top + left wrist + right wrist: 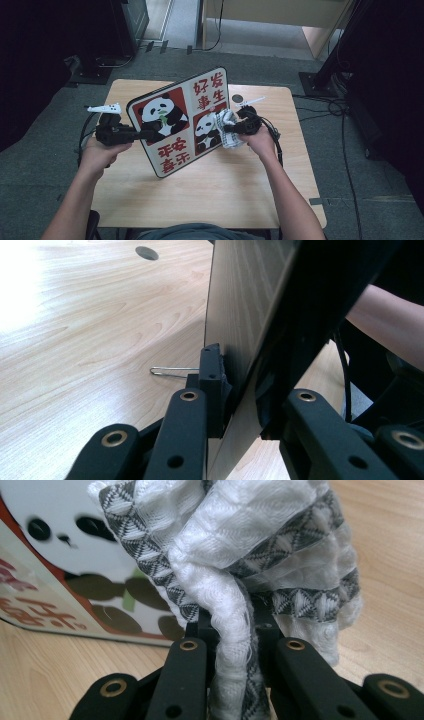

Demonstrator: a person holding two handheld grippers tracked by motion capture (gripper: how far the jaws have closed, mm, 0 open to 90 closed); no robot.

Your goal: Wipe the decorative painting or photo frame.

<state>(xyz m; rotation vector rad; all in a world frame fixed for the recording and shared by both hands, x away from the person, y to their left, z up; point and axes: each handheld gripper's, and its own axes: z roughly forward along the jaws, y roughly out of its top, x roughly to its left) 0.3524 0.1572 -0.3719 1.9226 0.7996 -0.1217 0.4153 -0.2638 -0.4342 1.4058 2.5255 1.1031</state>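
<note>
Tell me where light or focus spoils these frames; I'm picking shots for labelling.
High view: even light on the table, the room's side edges nearly black. Left gripper view: glare washes out the tabletop at upper left, and the board shows in shadow. Right gripper view: the cloth is sharp, the board's panda print beside it soft.

A light wooden table [235,185] — the panda board's [172,150] lower edge rests on it.

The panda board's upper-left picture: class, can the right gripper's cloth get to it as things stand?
Probably yes. The right gripper is shut on the cloth, which sits against the panda board at its lower-right panda. The board's face is bare between there and the upper-left panda; the left gripper clamps only its left edge.
</note>
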